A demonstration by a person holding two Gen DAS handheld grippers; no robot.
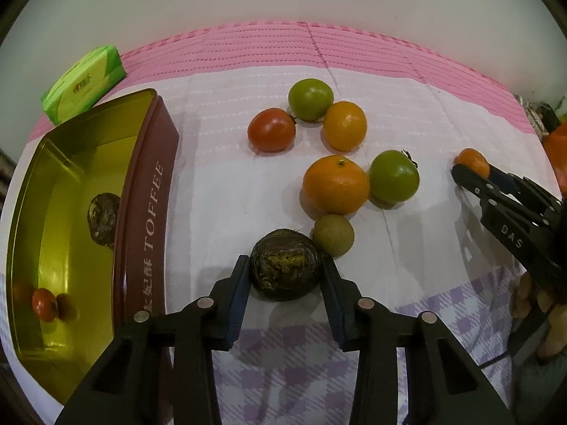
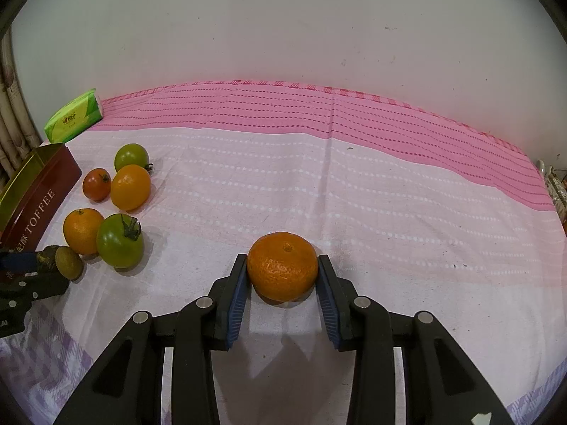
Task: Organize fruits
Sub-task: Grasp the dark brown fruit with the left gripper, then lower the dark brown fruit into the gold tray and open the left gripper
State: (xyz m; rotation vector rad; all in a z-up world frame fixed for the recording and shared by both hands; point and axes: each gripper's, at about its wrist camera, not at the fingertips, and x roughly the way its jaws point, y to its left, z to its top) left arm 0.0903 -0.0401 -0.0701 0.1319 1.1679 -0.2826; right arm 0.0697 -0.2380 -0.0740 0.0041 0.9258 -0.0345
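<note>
Fruits are lying in a loose cluster on the cloth, with two more inside the tin at the left. That tin's far wall is hiding the lower part of a dark round fruit inside it, and a small red tomato is sitting near the tin's close corner, doubled by a dim reflection in the gold lining. The printing on the maroon side is reading "TOFFEE", with characters beside it partly cut off by the left gripper. This gripper's blue pads are pressing on either side of a dark mottled fruit that is resting on the cloth; a small brownish fruit is touching it from behind. The right gripper is pinching an orange mandarin well apart from the cluster; in the left wrist view only the top of this mandarin is showing above the fingers. At that view's right edge something orange is being cut off and blurred, too indistinct to name.

A cloth with white dotted lines, a pink striped band at the back and lilac checks at the front is covering the surface. A green packet is lying at the far left corner, against a plain pale wall with a few marks.
</note>
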